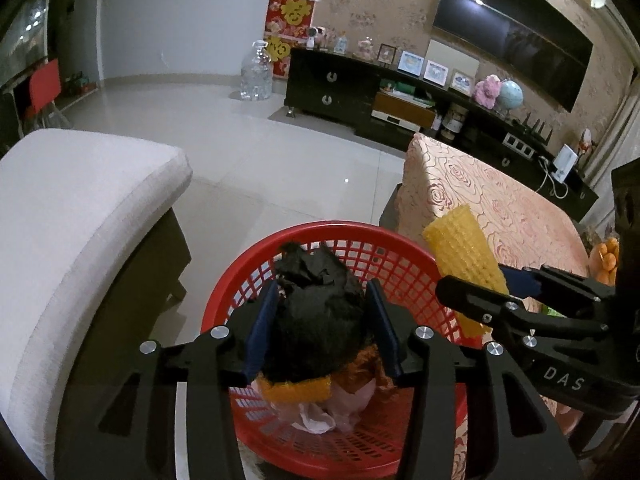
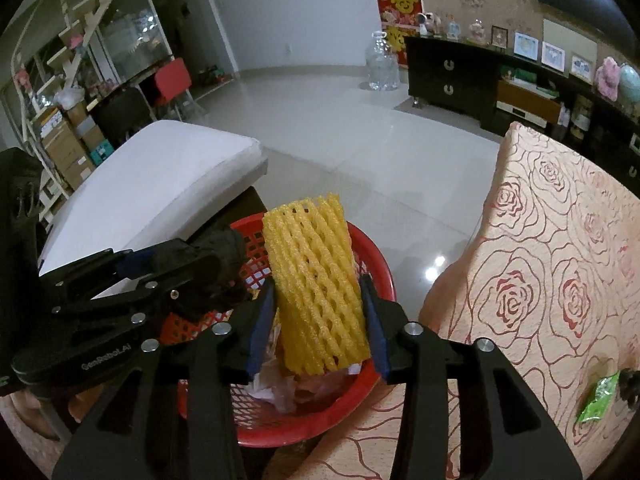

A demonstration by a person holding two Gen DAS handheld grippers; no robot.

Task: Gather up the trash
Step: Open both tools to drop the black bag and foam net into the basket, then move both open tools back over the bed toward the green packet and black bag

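— What's off to the left?
— A white cushioned seat [image 1: 80, 216]. A rose-patterned tablecloth [image 2: 560, 264] lies on the right.
— And farther back?
— A clear water jug [image 1: 257, 72] beside a dark TV cabinet [image 1: 332, 84].

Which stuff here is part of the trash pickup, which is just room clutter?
Job:
- red basket, trash already inside
- black crumpled wad between left gripper pads
- yellow foam net between right gripper pads
- green wrapper on the floral tablecloth, probably next

Clutter:
- water jug
- globe
- white cushion
- red chair
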